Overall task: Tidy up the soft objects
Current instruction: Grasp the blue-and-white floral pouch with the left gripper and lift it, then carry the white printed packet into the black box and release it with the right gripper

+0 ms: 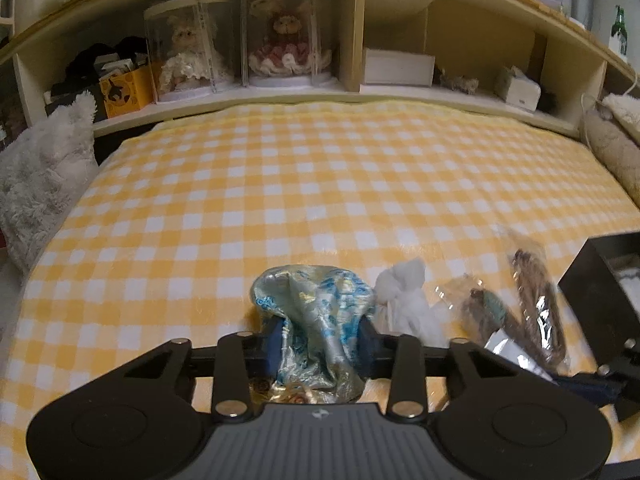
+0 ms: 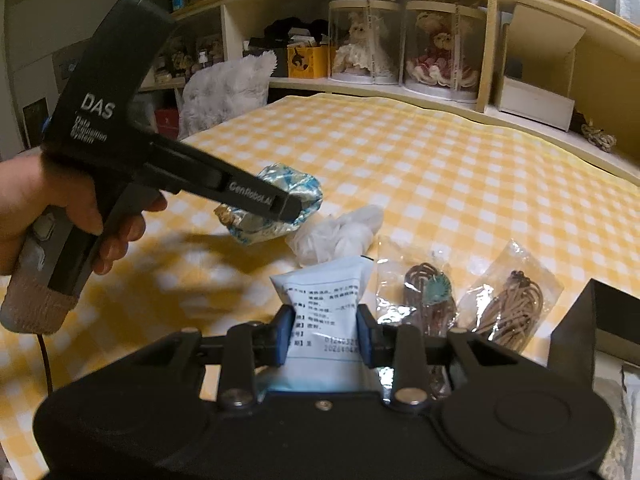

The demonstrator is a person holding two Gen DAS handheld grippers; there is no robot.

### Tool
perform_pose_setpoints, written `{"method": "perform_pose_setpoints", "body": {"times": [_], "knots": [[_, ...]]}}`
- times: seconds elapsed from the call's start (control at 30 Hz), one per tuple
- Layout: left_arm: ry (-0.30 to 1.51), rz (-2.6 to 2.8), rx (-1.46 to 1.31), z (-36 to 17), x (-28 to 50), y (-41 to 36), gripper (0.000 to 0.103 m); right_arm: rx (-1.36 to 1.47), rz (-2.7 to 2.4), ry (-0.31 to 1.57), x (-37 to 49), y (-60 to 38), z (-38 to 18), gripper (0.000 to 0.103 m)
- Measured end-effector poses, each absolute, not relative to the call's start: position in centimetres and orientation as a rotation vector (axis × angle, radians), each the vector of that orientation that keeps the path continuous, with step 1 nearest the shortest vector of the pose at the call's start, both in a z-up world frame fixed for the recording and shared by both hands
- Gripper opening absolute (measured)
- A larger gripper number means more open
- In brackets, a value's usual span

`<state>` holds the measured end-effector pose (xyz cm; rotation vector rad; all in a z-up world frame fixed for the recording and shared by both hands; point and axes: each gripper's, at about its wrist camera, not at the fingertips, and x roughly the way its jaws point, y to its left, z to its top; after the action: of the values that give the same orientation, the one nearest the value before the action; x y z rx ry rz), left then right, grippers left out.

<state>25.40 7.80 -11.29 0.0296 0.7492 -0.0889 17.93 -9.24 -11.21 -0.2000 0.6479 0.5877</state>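
**Both grippers loaded, black box at the far right**

At the left edge, a white fluffy cushion (image 1: 44,168) leans beside the yellow checked blanket (image 1: 280,184), clear of the work. The left gripper (image 1: 320,344) has its jaws clamped on a pale blue satin pouch (image 1: 316,312), which bulges forward out of the fingers with its long axis running along them; in the right wrist view the pouch (image 2: 288,188) seems to hang just above the blanket, the left hand (image 2: 60,204) wrapped around the handle. Just right of it lies a crumpled white cloth (image 2: 340,232), loose on the blanket. Next, the right gripper (image 2: 324,336) has its jaws closed on a white printed packet (image 2: 324,304), upright between the pads, long axis pointing away from the camera. Right of that lie two clear bags of brown cord (image 2: 428,296), side by side and touching the blanket. At the far right stands a black box (image 2: 592,320), apparently open; it is likely the bin for these things, though that is a judgement. The right hand is nearer to it. The cord bags lie between both held items and the box, so either load probably has to travel over them.
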Motion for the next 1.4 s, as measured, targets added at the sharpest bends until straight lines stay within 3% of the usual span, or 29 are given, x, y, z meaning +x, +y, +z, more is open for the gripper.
{"method": "perform_pose_setpoints", "body": {"times": [0.1, 0.17, 0.27, 0.4, 0.97, 1.4], "knots": [[0.758, -0.044, 0.061, -12.4, 25.6, 8.1, 0.07, -0.197, 0.588, 0.653, 17.9, -9.2, -11.2, 0.034], [0.779, -0.041, 0.062, -13.3, 25.9, 8.5, 0.072, -0.197, 0.591, 0.655, 17.9, -9.2, -11.2, 0.034], [0.792, -0.051, 0.036, -14.4, 26.2, 8.9, 0.071, -0.197, 0.593, 0.655, 17.9, -9.2, -11.3, 0.034], [0.766, -0.068, 0.009, -14.0, 26.2, 9.0, 0.053, -0.195, 0.591, 0.658, 18.1, -9.3, -11.3, 0.034], [0.676, -0.023, -0.053, -8.9, 24.5, 9.0, 0.05, -0.15, 0.563, 0.638, 17.8, -9.9, -10.3, 0.034], [0.55, -0.057, -0.097, -2.7, 20.6, 7.7, 0.05, -0.073, 0.507, 0.551, 16.9, -12.8, -5.0, 0.034]]}}
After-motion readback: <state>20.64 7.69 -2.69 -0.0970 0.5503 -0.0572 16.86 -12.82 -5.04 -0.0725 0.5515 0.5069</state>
